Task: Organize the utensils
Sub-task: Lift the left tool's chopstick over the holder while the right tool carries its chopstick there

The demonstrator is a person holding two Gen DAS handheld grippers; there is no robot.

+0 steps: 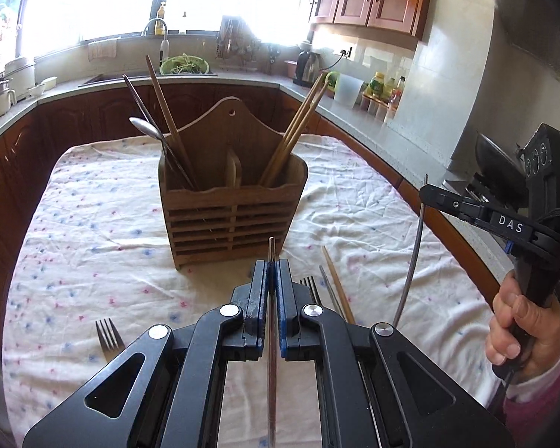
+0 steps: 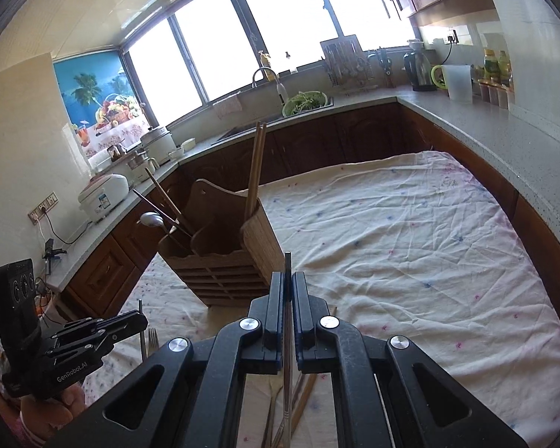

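Your left gripper [image 1: 271, 272] is closed on a thin metal chopstick [image 1: 271, 261], and your right gripper [image 2: 287, 283] on another metal chopstick [image 2: 287, 261]; both are light, stiff and slippery, so hold them mid-shaft. Ahead stands the wooden holder [image 1: 231, 201]. The lower ends of both are cut off.

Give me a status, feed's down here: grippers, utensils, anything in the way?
Left gripper and right gripper each shut on a metal chopstick. Wooden caddy ahead, partly filled. Fork and loose chopsticks on the cloth. Path clear.
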